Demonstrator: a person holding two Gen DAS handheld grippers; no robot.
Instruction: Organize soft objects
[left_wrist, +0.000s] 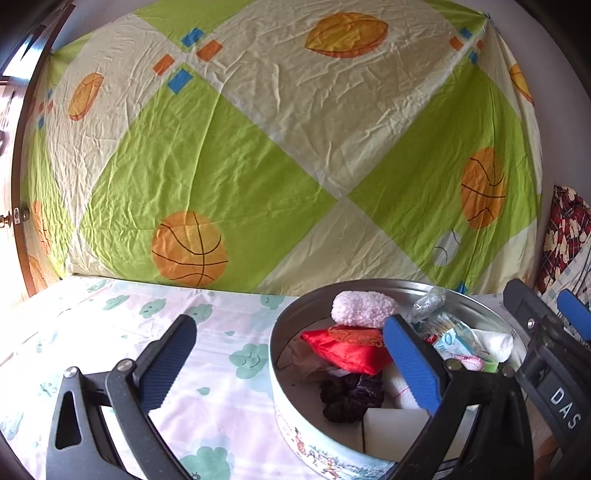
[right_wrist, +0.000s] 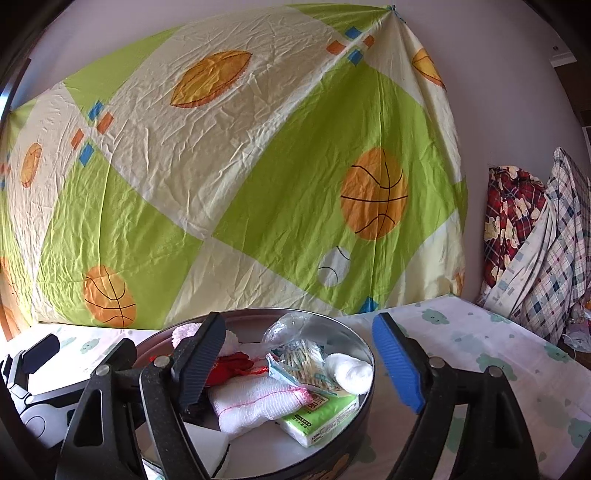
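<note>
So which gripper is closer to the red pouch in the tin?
Left. The left gripper has one finger right beside the red pouch, over the tin. The right gripper sits over the tin's other side, by the white cloth.

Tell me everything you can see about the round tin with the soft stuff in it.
The round tin is a shallow metal container, silvery inside, its outer wall printed with small colourful figures. It stands upright and lidless on the cloud-print cloth. Inside lie a fluffy pink-white sock, a red satin pouch, a dark scrunchie, white gauze cloth, a tissue pack and a bandage roll.
</note>
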